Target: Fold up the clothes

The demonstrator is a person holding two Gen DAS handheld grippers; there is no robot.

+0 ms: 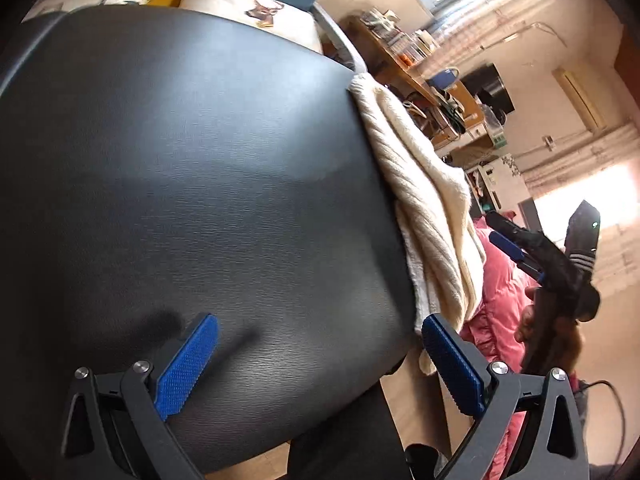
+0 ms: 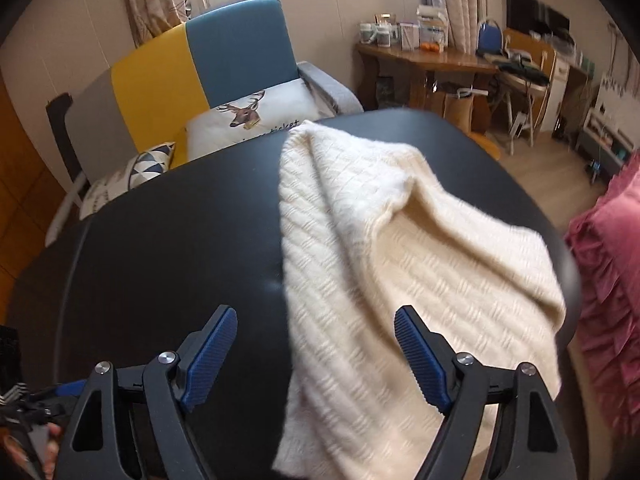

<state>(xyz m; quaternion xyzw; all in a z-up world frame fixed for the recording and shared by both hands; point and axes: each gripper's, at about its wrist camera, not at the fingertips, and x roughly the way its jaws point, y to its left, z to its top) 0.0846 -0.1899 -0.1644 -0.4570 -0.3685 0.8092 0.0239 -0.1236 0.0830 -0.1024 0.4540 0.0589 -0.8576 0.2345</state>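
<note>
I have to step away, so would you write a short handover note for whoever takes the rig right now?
Left tool: open, empty, over bare black table.
Right tool: open, empty, above the near part of the cream knit sweater.
Sweater lies rumpled on the table's right side, one edge hanging off the rim. A pink garment sits beside the table.
Done: no neat fold visible.
Left: spread the sweater flat, fold it.

- The sweater [image 2: 420,248] is cream, knitted in a raised diamond and cable pattern.
- Beneath the sweater, the table [image 2: 180,240] is matte black with a fine grain.
- Both grippers carry 2 blue ribbed pads [image 2: 420,354] on black frames.
- Behind the table, the sofa [image 2: 200,64] has yellow, teal and grey panels.
- On the sofa, a white cushion [image 2: 256,116] bears a brown deer print.
- Right of the table, ruffled fabric [image 2: 608,264] is pink.
</note>
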